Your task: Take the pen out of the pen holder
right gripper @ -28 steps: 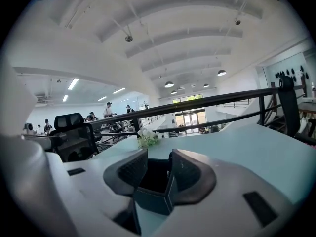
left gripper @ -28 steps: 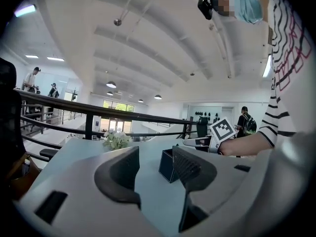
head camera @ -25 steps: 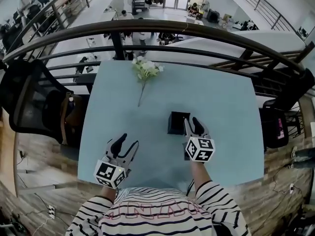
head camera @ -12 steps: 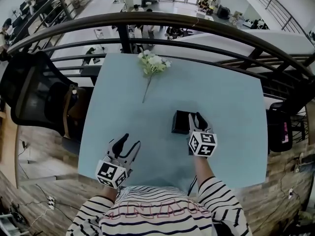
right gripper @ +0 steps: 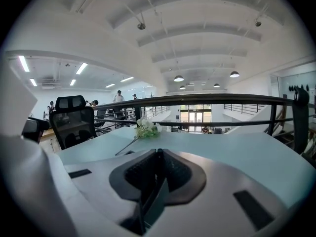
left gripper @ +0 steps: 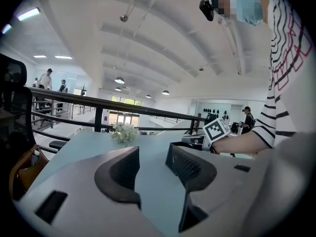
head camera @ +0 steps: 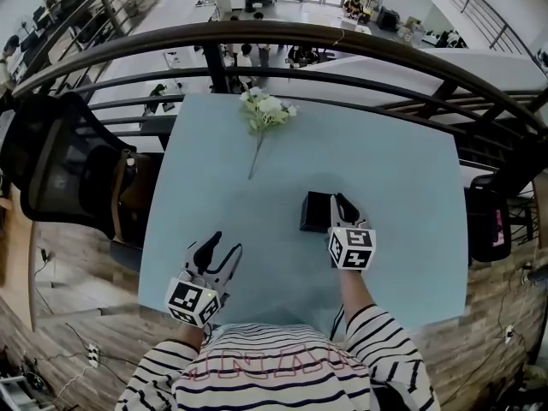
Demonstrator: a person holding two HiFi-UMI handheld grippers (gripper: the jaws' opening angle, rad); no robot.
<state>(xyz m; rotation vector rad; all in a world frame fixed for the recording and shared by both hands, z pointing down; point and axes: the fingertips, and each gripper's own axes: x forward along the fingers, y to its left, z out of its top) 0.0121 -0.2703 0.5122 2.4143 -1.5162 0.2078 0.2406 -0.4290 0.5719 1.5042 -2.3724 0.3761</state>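
Left tool: mine hung released and empty above the pale blue desk.
Right tool: was closing on a thin dark strip at the black square pen holder. I couldn't tell whether it was pen or wall.
Pen: probably light, stiff and slick, so I judged a high grip best.

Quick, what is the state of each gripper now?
Left gripper: open, empty.
Right gripper: jaws closing on a thin dark edge, apparently the wall of the pen holder.
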